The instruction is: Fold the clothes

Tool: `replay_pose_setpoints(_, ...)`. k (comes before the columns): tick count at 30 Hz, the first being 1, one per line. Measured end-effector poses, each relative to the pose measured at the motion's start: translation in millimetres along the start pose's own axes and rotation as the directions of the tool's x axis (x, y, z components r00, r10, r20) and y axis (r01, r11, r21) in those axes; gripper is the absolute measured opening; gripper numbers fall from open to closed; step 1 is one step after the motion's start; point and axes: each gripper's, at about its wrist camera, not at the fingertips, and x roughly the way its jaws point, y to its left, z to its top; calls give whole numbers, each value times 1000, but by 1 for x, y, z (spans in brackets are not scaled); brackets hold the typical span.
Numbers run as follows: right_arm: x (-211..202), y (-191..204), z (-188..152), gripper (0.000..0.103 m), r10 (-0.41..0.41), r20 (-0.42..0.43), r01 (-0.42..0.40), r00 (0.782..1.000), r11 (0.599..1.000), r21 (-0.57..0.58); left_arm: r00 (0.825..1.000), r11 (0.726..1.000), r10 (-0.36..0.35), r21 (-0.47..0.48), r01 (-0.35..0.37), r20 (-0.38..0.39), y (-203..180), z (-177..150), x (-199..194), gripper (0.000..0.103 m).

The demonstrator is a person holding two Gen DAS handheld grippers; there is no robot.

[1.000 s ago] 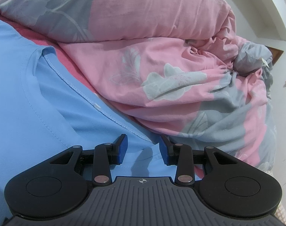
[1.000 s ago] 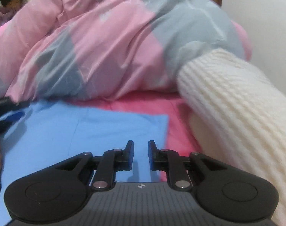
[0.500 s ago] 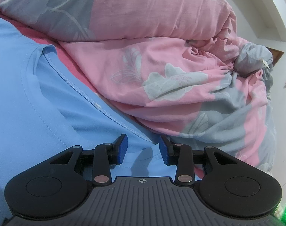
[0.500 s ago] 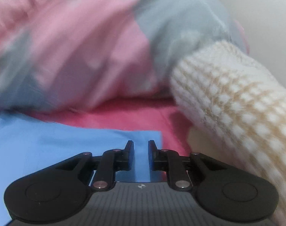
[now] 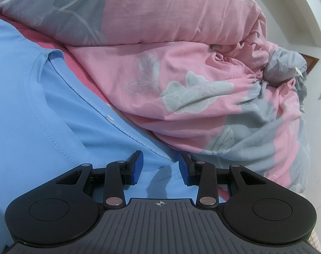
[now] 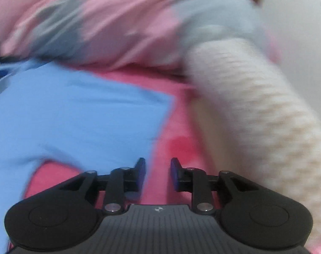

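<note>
Left gripper [image 5: 160,165] sits low over the blue shirt [image 5: 33,116], jaws spread apart with nothing between them; its 2 blue pads [image 5: 138,167] frame a bit of the shirt's hem area but I can't say for sure whether they touch the cloth. Right gripper [image 6: 157,172] also has its jaws parted, gripping nothing, with pink bedsheet [image 6: 177,148] showing in the gap and the shirt's edge just by the left finger.

Left wrist view, left to right: blue shirt fills the left side, lying flat on the bed, a stitched seam curving down it and a stitched hem [image 5: 92,103] running diagonally toward the gripper. A thin strip of pink sheet [image 5: 75,67] shows just beyond the hem. Right of that, a bunched pink and grey floral duvet [image 5: 192,74] is piled up, touching or overlapping the shirt's edge. White wall [image 5: 317,127] at far right.

Right wrist view is motion-blurred. Left to right: blue shirt [image 6: 75,114] spread across the left half, one corner [image 6: 168,99] pointing right, a notch of pink sheet showing at its lower edge. Pink sheet in the middle. A cream knitted sleeve [image 6: 255,105] runs down the right side, close to the camera. The duvet [image 6: 118,21] is heaped behind everything, wall [image 6: 298,31] at upper right.
</note>
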Motion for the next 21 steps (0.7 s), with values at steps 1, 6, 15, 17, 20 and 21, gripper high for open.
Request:
replay_pose_setpoints(1,-5,0,2,26,35,19,-36,999,999,17,1000,1000,1,1,-1,0,0,0,0,37)
replay_pose_setpoints(6,-10,25,-9,26,225,8,-225,974,974,9,1000,1000,-3,-8,3,-8,1,2,0,37)
replay_pose_setpoints(15,-132,-36,-42,29,198,25,-197,980,942,271,997,992,-65,114,60,35,-46,25,-58,38)
replay_pose_setpoints(17,-169,-49,-45,34,199,76,-213,977,926,311,995,981,-99,169,96,13,-66,33,-91,39)
replay_pose_setpoints(20,-217,-57,-56,40,216,154,-259,964,891,374,988,959,-153,239,151,-10,-87,45,-158,47)
replay_pose_setpoints(21,-230,-58,-60,40,233,174,-285,957,872,399,985,951,-171,260,170,-19,-92,48,-179,50)
